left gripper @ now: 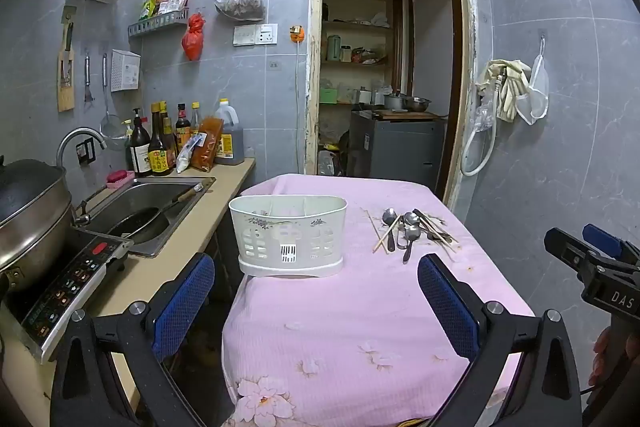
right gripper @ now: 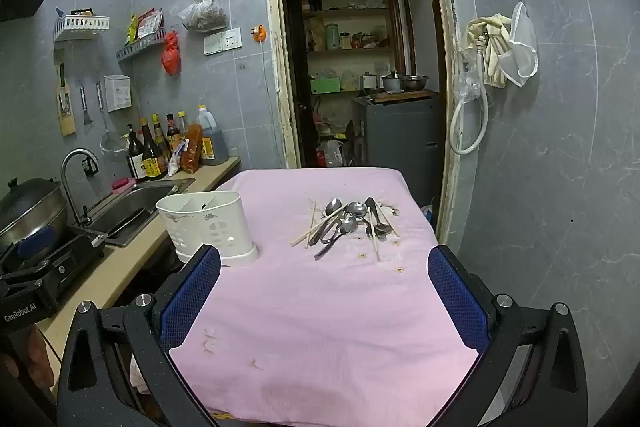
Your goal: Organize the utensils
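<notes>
1. Left wrist view: the left hand-held gripper (left gripper: 316, 301) hangs over the near part of the table (left gripper: 360, 327), which is draped in a pink cloth. Its blue-padded fingers (left gripper: 182, 301) are spread wide, with nothing between them.
2. Ahead of it, a white utensil holder (left gripper: 289, 235) stands upright on the cloth at the table's left side. A loose pile of spoons (left gripper: 406, 227) and chopsticks (left gripper: 386, 235) lies to its right, well apart from it.
3. The right hand-held gripper (left gripper: 588, 255) shows at the right edge of this view, off the table's side.
4. Right wrist view: the right hand-held gripper (right gripper: 324, 297) is released too, jaws fully apart and empty above the pink cloth.
5. Here the spoons (right gripper: 344, 221) and chopsticks (right gripper: 310, 229) lie straight ahead near the table's far end; the utensil holder (right gripper: 208, 227) sits to their left, near the table (right gripper: 320, 327) edge beside the sink (right gripper: 132, 211).
</notes>
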Available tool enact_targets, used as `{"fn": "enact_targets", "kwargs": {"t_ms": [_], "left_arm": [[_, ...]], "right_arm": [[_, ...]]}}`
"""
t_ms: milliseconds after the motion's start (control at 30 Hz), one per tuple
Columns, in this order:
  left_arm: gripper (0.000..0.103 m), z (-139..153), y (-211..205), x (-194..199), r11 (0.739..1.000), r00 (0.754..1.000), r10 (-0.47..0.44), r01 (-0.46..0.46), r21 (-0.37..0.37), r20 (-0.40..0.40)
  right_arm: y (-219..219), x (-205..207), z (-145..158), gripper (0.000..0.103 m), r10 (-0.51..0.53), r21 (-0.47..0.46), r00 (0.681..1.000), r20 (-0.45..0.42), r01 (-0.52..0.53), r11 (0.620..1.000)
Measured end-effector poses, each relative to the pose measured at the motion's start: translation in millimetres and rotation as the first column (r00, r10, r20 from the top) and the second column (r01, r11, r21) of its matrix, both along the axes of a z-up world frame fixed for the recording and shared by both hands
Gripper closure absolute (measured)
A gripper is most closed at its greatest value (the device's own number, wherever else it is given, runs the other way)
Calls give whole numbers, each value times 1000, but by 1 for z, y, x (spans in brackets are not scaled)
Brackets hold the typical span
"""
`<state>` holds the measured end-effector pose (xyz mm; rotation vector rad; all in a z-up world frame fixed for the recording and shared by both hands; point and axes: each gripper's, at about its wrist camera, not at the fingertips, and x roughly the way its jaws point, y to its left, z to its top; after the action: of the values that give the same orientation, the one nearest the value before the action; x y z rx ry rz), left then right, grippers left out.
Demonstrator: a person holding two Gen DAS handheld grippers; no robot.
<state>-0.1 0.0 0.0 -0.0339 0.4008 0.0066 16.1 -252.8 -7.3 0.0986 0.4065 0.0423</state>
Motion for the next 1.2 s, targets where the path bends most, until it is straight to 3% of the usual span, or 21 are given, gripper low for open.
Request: {"fn": "enact_targets", "kwargs": {"t_ms": [1200], "left_arm": [[1, 0, 0, 0, 1000, 1000, 0, 0, -9, 0]], "right_arm": [[3, -2, 1, 1, 1, 0, 1000, -3, -1, 1000]]}}
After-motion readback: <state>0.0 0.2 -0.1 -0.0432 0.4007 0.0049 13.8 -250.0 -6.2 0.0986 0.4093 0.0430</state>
